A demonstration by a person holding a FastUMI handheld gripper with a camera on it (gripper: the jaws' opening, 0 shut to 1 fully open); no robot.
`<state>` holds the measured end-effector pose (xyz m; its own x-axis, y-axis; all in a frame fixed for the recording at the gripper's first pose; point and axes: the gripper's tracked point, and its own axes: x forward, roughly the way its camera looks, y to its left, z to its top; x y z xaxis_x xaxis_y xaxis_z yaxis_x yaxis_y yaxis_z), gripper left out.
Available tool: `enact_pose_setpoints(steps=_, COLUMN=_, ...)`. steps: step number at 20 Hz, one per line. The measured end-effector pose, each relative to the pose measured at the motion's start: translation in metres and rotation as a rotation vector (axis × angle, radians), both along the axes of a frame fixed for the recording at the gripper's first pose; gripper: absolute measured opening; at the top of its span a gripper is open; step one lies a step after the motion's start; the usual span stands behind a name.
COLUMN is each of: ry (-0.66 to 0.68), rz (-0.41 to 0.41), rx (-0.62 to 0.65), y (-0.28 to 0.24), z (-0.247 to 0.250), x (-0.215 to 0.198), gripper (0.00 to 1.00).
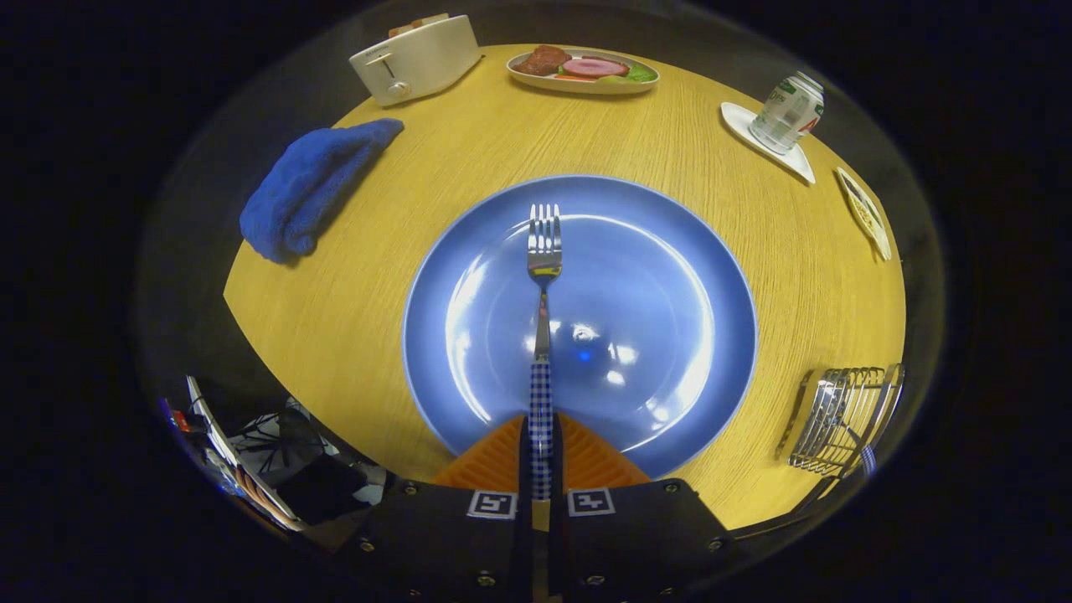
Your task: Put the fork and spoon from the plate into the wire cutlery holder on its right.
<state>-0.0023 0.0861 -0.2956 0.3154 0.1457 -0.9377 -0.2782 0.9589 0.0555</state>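
gripper [541, 456] fingers closed tight on checked-handle steel fork [543, 276], tines far over round blue plate [670, 276], wire cutlery holder [842, 419] right

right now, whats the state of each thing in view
tongs: shut on the fork's handle
fork: held, tines pointing away over the plate
plate: bare, on the table
holder: right of the plate, a checked handle showing at its near edge
can: upright on a white coaster
toaster: bread in its slots
cloth: bunched up, left of the plate
food dish: full, beyond the plate
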Motion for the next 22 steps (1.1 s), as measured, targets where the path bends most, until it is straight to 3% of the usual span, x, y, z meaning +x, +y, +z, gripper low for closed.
enact_pose_setpoints(steps=12, ry=0.016, rz=0.076, rx=-0.036, y=-0.042, z=0.057, x=-0.018, gripper=0.08)
enact_pose_setpoints(steps=17, ry=0.005, rz=0.073, rx=-0.12, y=-0.117, z=0.104, x=-0.045, gripper=0.08)
enact_pose_setpoints(steps=22, ry=0.079, rz=0.031, rx=-0.169, y=-0.192, z=0.135, x=-0.085, gripper=0.08)
